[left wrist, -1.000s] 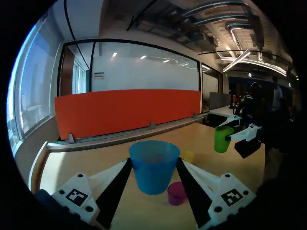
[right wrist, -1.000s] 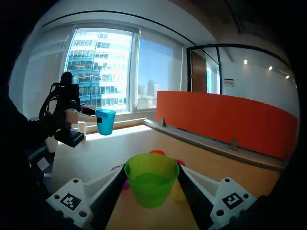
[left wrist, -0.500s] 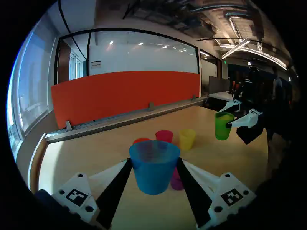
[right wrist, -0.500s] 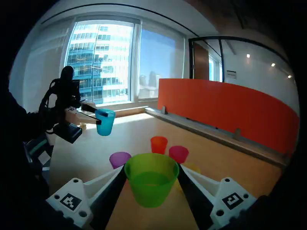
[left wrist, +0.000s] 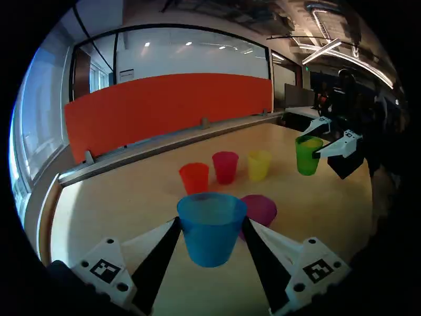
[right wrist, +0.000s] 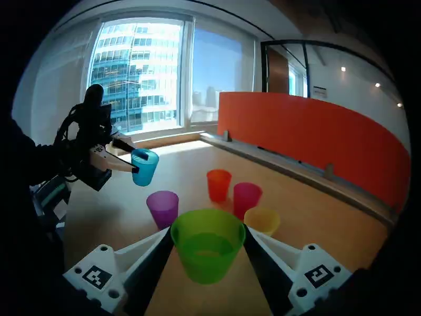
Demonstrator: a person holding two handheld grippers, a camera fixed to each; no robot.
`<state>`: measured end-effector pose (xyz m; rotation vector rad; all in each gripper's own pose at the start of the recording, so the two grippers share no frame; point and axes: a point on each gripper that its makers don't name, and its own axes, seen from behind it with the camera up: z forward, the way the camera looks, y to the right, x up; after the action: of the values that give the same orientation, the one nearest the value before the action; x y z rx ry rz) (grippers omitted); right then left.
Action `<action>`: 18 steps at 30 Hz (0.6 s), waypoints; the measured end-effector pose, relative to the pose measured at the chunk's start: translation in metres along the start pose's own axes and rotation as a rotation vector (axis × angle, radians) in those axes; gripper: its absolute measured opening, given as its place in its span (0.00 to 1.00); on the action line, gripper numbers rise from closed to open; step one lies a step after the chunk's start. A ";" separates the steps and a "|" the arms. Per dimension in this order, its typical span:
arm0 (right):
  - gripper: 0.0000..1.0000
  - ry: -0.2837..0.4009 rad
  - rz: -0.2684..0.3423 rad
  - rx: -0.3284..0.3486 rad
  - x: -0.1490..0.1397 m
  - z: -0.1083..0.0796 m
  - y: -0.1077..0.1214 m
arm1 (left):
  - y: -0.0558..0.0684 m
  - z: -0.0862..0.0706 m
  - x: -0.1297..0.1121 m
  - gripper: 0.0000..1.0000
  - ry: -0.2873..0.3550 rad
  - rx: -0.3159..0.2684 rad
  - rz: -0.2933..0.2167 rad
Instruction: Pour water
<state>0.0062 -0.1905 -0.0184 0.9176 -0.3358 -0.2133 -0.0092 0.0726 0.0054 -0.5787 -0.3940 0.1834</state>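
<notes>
My left gripper (left wrist: 211, 231) is shut on a blue cup (left wrist: 211, 228), held upright above the wooden table (left wrist: 116, 210). In the right gripper view that blue cup (right wrist: 144, 167) hangs at the left in the left gripper (right wrist: 134, 162). My right gripper (right wrist: 208, 253) is shut on a green cup (right wrist: 208, 250) with liquid in it; the left gripper view shows this green cup (left wrist: 307, 155) at the far right, upright. On the table stand an orange cup (right wrist: 218, 185), a red cup (right wrist: 246, 199), a yellow cup (right wrist: 262, 220) and a purple cup (right wrist: 163, 208).
A long orange partition (left wrist: 168, 108) runs along the table's far edge. Large windows (right wrist: 142, 79) lie behind the left gripper. A person's arm (right wrist: 31, 158) holds the left gripper. Dark figures and furniture (left wrist: 363, 116) stand beyond the table at the right.
Both views have tilted downward, so the four table cups have come fully into sight. Each gripper keeps its cup upright.
</notes>
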 end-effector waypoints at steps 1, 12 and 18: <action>0.92 -0.004 0.001 0.001 -0.002 0.001 0.000 | 0.000 0.001 -0.002 0.83 -0.009 -0.003 0.004; 0.92 -0.065 0.003 0.005 -0.024 0.009 0.003 | 0.005 0.014 -0.033 0.83 -0.123 -0.034 0.041; 0.92 -0.098 0.004 0.009 -0.035 0.014 0.004 | 0.005 0.019 -0.041 0.83 -0.159 -0.039 0.076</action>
<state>-0.0309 -0.1873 -0.0141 0.9171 -0.4298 -0.2541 -0.0548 0.0750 0.0042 -0.6205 -0.5308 0.2964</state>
